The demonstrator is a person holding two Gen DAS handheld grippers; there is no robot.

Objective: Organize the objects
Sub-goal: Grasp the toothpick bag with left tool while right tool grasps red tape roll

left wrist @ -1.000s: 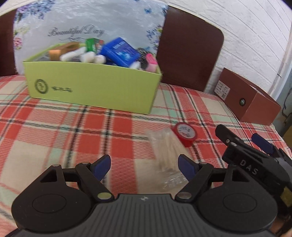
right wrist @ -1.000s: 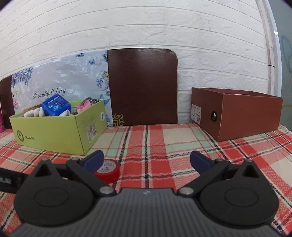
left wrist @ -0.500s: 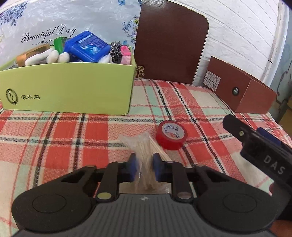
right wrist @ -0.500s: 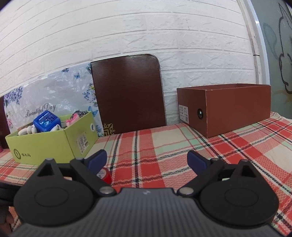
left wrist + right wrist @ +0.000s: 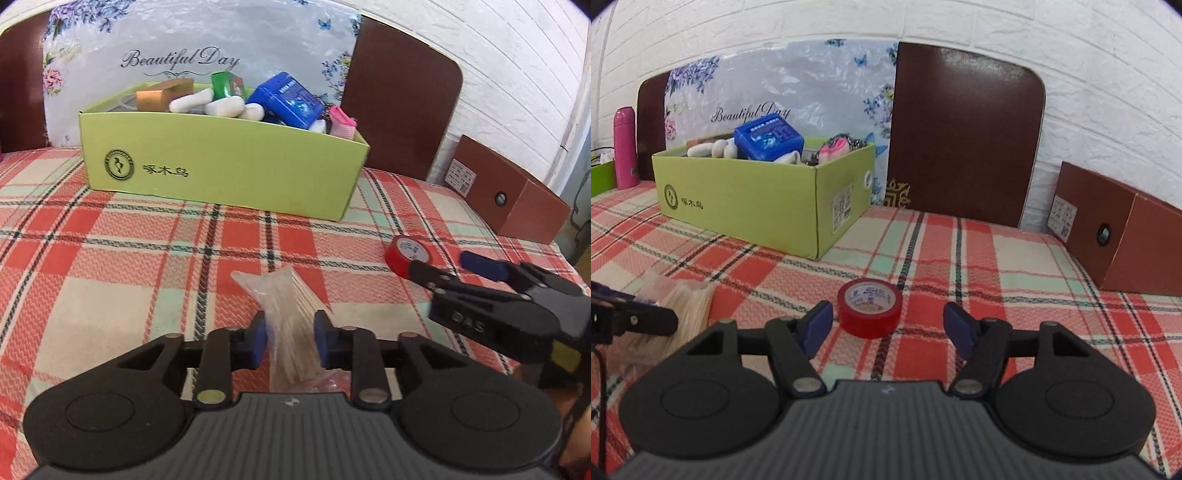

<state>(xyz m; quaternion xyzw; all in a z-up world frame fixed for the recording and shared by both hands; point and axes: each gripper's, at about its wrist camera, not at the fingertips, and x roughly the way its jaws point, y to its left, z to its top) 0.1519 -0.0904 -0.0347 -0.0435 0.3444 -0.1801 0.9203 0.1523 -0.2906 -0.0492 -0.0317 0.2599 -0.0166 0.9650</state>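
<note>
While opening, flanks the clear bag of thin sticks (image 5: 286,295) closely with both blue pads of the left hand-held gripper (image 5: 290,343), without plainly pinching it. Leaves the bag lying on the table (image 5: 110,266), in front of the green box (image 5: 221,173). Could come away empty if raised now, or catch only loose film and let the sticks slump out of the grip.

Meanwhile closes the right hand-held gripper (image 5: 888,326), about half open and holding nothing, on the red tape roll (image 5: 870,295), lying flat just at the tips and nearer the left finger than the right. Risks nudging the roll aside with that finger before the other arrives, or tipping it onto its edge to roll off across the cloth. Risks also a knock between the two grippers, working close side by side. Probably bound for the green box, already heaped, or the brown box (image 5: 1126,229), well apart to the right; cannot tell which.
</note>
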